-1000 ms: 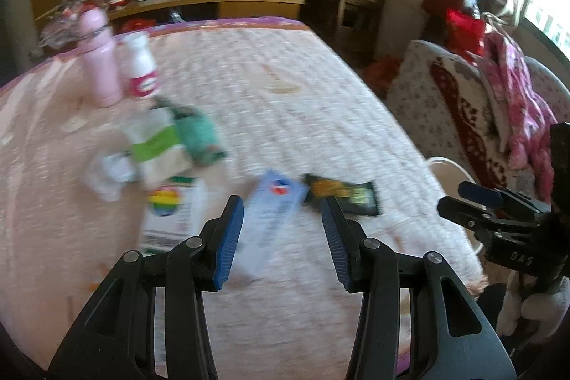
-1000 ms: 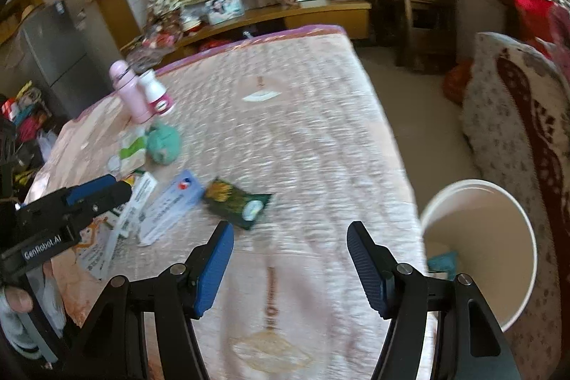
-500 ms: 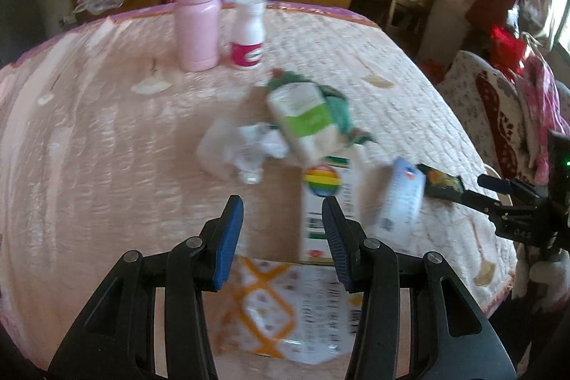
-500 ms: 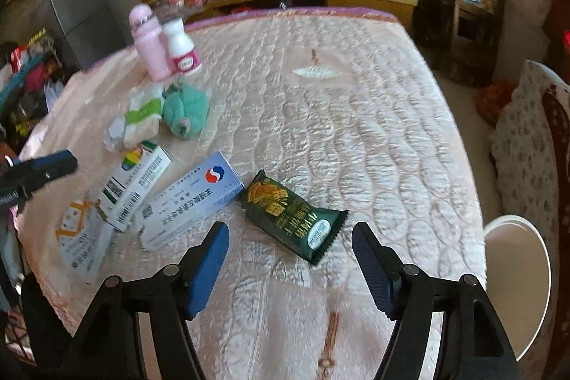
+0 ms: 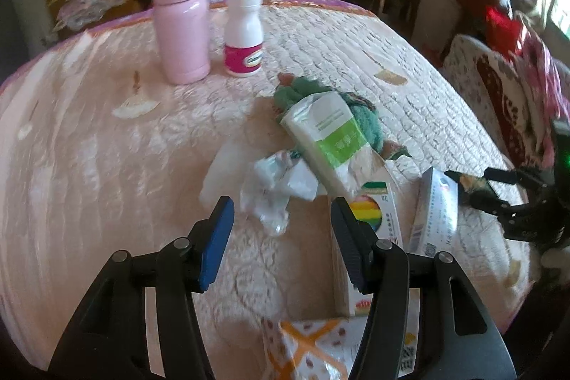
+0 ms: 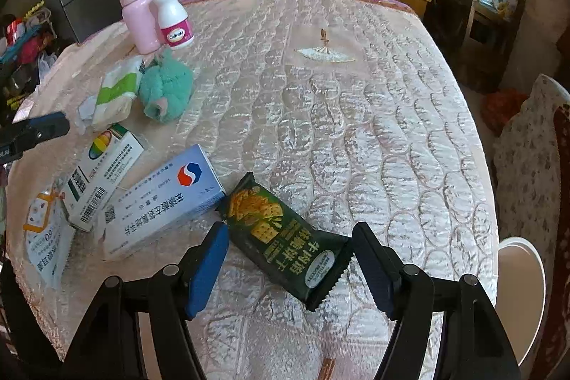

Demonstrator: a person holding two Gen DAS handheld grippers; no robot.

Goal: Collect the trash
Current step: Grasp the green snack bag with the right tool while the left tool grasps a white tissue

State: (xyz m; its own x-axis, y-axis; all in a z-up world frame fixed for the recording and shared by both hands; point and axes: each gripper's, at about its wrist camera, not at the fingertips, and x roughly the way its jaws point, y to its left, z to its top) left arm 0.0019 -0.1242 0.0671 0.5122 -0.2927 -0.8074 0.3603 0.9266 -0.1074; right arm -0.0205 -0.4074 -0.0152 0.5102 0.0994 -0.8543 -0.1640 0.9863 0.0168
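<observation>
On the bed (image 6: pixel 356 130), two bottles (image 6: pixel 156 13) are standing behind the tissue pack (image 6: pixel 114 91); boxes (image 6: pixel 160 205) are lying left of the biscuit packet (image 6: pixel 285 237)

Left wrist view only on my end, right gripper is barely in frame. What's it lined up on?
Observer: A dark green cracker packet lies flat between the open jaws of the right gripper; the pads aren't pressing it.
Operator: Any bin in sight?
Observer: Yes, a white bin stands just off the right edge of the table, low in the right wrist view.
</observation>
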